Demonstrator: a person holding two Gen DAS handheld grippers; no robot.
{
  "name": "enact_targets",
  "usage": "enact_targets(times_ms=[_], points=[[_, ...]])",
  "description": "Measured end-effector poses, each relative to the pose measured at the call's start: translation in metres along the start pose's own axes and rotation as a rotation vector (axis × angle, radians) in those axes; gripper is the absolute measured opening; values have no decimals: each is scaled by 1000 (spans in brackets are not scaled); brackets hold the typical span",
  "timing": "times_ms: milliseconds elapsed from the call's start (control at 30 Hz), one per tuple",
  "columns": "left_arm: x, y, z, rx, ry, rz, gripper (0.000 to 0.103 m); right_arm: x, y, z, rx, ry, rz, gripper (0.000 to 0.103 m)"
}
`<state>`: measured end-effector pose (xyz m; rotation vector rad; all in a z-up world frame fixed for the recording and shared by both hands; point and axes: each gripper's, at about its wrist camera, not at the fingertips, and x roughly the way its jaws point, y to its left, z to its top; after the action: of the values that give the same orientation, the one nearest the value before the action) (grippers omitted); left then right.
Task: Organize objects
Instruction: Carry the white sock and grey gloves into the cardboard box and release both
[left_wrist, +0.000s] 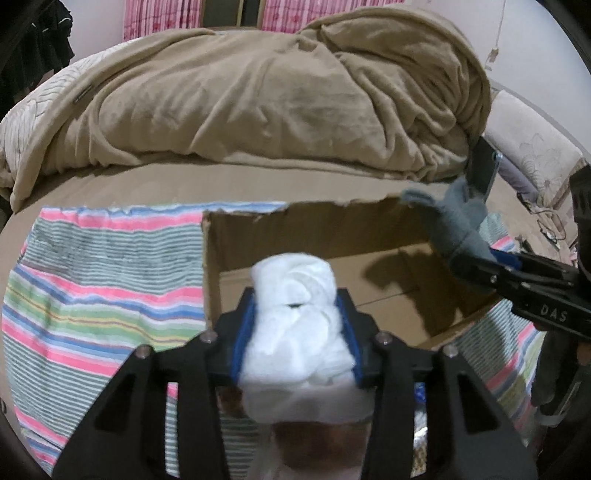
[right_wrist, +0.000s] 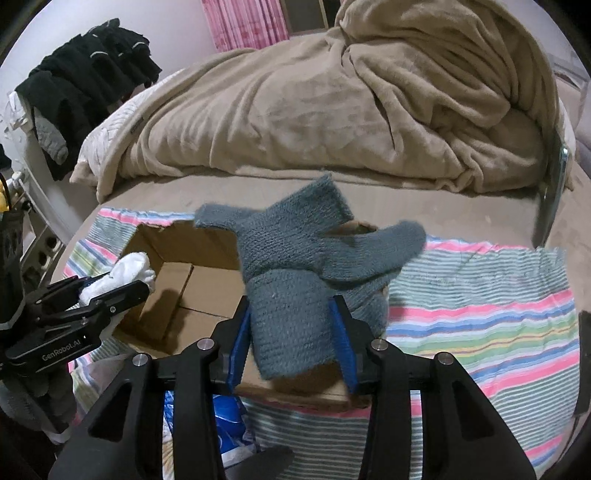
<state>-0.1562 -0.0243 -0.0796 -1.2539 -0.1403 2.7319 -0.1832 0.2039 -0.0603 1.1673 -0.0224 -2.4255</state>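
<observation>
Bedroom, mid-sort: your left gripper (left_wrist: 297, 332) is clamped on a rolled white sock bundle (left_wrist: 295, 314), held over the near-left part of the open cardboard box (left_wrist: 321, 229). Your right gripper (right_wrist: 293, 332) is clamped on a grey knit sock bundle (right_wrist: 295, 288) — loose cuffs splay out above the pads — over the box's right side. Box sits on a striped cloth (right_wrist: 487, 314) spread on the bed, w/ a crumpled tan blanket (left_wrist: 258, 103) behind it.

The cardboard box (left_wrist: 332, 236) on the striped towel (left_wrist: 103, 277) is being viewed closely, downward, from both wrists; toward twelve o'clock, the beige blanket (right_wrist: 314, 110) is being shared.
</observation>
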Motion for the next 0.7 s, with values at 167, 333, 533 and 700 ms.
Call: enact_targets(times_ms=[167,333,533,700], points=[[-10,1,-2,-11,-17,12,57,0,1,-2,9,2,-9,49],[-26,1,-4,-6,-35,18,62,-12,5,-4,0,-19,-11,56],[-51,3,-9,-9,-63,19,68,-30,11,-9,-1,-40,-13,56],[-68,3,-17,-9,-70,16,68,-48,16,-15,-5,-55,-12,57]])
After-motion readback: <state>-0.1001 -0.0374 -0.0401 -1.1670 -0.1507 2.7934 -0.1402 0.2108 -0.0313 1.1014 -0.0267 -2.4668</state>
